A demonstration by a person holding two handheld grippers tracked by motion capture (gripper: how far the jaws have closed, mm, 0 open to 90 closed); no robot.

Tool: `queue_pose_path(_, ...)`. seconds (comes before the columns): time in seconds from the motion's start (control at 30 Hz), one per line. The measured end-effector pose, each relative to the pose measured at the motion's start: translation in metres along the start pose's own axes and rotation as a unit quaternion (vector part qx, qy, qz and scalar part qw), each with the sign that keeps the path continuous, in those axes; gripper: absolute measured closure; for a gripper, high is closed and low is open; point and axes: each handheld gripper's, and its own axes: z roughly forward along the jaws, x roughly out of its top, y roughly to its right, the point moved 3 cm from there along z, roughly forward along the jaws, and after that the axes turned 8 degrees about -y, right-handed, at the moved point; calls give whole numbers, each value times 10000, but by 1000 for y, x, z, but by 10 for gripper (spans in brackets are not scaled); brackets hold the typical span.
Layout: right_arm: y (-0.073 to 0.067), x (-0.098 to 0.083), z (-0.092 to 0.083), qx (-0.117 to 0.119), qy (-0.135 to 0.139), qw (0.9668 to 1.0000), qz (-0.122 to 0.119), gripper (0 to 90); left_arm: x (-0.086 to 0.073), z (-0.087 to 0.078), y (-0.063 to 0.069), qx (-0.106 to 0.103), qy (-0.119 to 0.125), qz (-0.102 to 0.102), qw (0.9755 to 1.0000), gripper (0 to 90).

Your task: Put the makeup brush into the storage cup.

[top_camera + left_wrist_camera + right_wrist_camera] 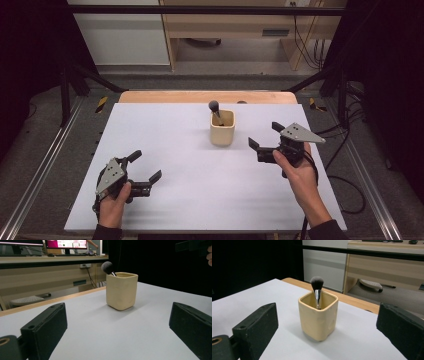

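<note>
While both grippers hang empty, the right gripper [266,137] sits nearer the cup [222,128].
Brush [317,290] stands upright inside; left gripper [145,167] well apart, both jaws spread.

The white table [200,200] lies bare across its whole near half, wide room between the two grippers. The one thing standing in the way is the cup [222,128], upright toward the far middle, with a brush [214,107] sticking up out of it and leaning to the far-left corner. The right gripper [264,138], jaws spread, sits near the cup with bare table between them, a straight run in. The left gripper [147,166], jaws also wide, is well apart from the cup, with nothing across its path. Bare surface rings the cup on every side.
</note>
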Motion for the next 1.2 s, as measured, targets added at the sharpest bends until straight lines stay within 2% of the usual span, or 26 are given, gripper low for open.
queue_pose_path(0.73, 8, -27, -27, -166, 87, 9998, -17, 42, 0, 0, 0, -2, 2, 35, 10000, 13)
queue_pose_path(1.2, 4, -37, -40, -248, 156, 9995, -72, 41, 0, -1, 0, -18, 2, 43, 10000, 13)
